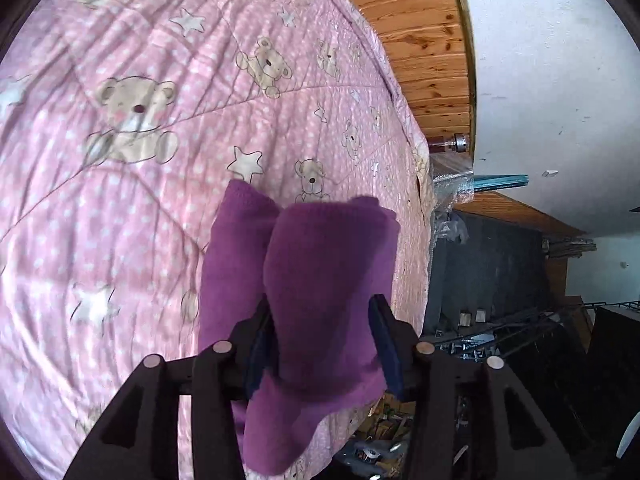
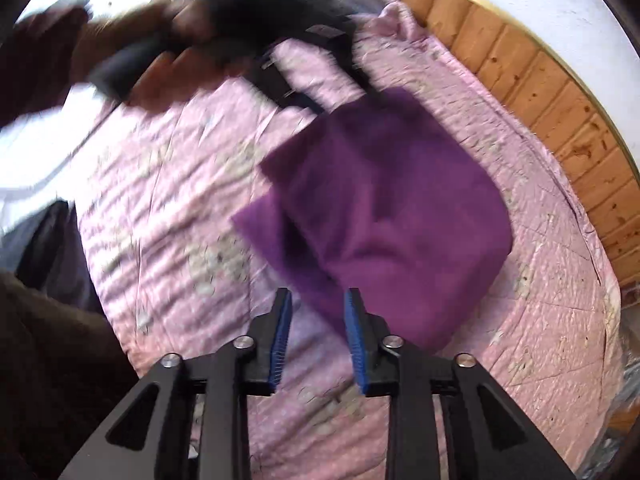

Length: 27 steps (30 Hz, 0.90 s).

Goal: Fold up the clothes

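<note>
A purple knit garment (image 1: 320,248), folded into a thick bundle, lies on a pink bedspread (image 1: 120,208) printed with teddy bears and stars. My left gripper (image 1: 322,302) is shut on the near end of the bundle, and cloth bulges between its pads and hangs below them. In the right wrist view the same purple garment (image 2: 392,208) is a rough rectangle on the bedspread (image 2: 160,200). My right gripper (image 2: 318,291) stands open just short of its near edge, with nothing gripped. A blurred hand (image 2: 160,60) holds the left gripper at the garment's far corner.
Wooden wall panelling (image 1: 420,40) runs along the far side of the bed, also visible as panelling (image 2: 560,120) in the right wrist view. The bed edge drops to a dark floor with clutter (image 1: 500,320). A person's dark clothing (image 2: 48,340) fills the lower left.
</note>
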Motion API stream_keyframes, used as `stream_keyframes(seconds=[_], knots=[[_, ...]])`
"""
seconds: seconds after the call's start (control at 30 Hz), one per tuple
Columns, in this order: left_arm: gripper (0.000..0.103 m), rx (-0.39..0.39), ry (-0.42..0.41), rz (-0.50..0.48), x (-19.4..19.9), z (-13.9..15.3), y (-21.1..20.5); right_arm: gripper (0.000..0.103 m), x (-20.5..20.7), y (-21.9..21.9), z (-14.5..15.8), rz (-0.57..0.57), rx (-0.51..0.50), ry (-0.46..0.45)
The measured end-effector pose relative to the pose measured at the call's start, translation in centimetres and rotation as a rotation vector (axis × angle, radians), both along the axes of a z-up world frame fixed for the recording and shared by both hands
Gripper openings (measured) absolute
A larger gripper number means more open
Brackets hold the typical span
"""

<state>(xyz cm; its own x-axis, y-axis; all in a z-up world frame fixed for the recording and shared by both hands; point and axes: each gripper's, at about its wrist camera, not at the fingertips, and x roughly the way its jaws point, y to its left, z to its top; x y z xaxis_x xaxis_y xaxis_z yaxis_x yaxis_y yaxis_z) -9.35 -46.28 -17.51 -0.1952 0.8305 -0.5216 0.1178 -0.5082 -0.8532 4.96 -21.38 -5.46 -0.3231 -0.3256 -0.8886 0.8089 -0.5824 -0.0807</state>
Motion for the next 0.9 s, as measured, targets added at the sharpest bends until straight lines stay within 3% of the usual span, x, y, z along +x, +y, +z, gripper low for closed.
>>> stream_keyframes(seconds=[0.07,0.13,0.17,0.23,0.3,0.37,0.4,0.43,0.53,0.57,0.63,0.7,0.77,0.83,0.9], knots=[[0.065,0.008,0.001,0.043,2.1,-0.5,-0.6,0.048,-4.2,-0.3,3.0,-0.021,-0.096,-0.001],[0.067,0.017,0.003,0.086,4.3,-1.0,-1.2,0.062,-7.9,-2.2,4.4,0.015,-0.141,0.018],[0.067,0.021,0.003,0.107,5.3,-1.3,-1.5,0.062,-9.7,-4.0,4.4,0.047,-0.143,0.019],[0.067,0.024,0.010,0.117,6.4,-2.0,-0.9,0.063,-12.7,-8.2,1.5,0.094,-0.102,0.000],[0.067,0.030,0.056,0.121,6.8,-2.0,0.4,0.063,-15.2,-10.9,-3.4,0.148,-0.035,-0.092],[0.057,0.032,0.133,0.104,7.3,-1.0,1.7,0.044,-17.2,-12.7,-8.6,0.191,0.020,-0.206],[0.037,0.022,0.149,0.086,7.5,-0.6,2.3,0.031,-17.4,-12.6,-9.3,0.218,0.018,-0.250],[0.032,0.014,0.138,0.067,7.8,-0.6,2.9,0.016,-17.2,-12.1,-8.9,0.230,0.006,-0.259],[0.012,0.088,0.082,0.069,9.7,-1.2,3.0,0.012,-17.9,-12.0,-7.9,0.178,-0.001,-0.234],[0.009,0.084,0.059,0.067,10.5,-1.9,2.9,0.012,-18.8,-12.5,-8.5,0.161,-0.015,-0.268],[0.009,0.065,0.008,0.067,12.3,-3.4,2.6,0.014,-19.3,-13.0,-9.2,0.162,-0.059,-0.363],[0.009,0.017,-0.038,0.124,13.6,-4.4,1.6,0.014,-18.6,-12.5,-7.5,0.194,-0.096,-0.374],[0.016,-0.015,-0.025,0.198,13.9,-3.4,0.4,0.014,-18.0,-11.3,-6.3,0.200,-0.121,-0.369],[0.056,-0.111,0.030,0.237,13.5,-0.8,-0.8,0.014,-17.8,-9.9,-5.4,0.191,-0.146,-0.364],[0.071,-0.164,0.087,0.288,12.9,1.2,-2.0,0.014,-17.7,-9.0,-5.1,0.186,-0.158,-0.364]])
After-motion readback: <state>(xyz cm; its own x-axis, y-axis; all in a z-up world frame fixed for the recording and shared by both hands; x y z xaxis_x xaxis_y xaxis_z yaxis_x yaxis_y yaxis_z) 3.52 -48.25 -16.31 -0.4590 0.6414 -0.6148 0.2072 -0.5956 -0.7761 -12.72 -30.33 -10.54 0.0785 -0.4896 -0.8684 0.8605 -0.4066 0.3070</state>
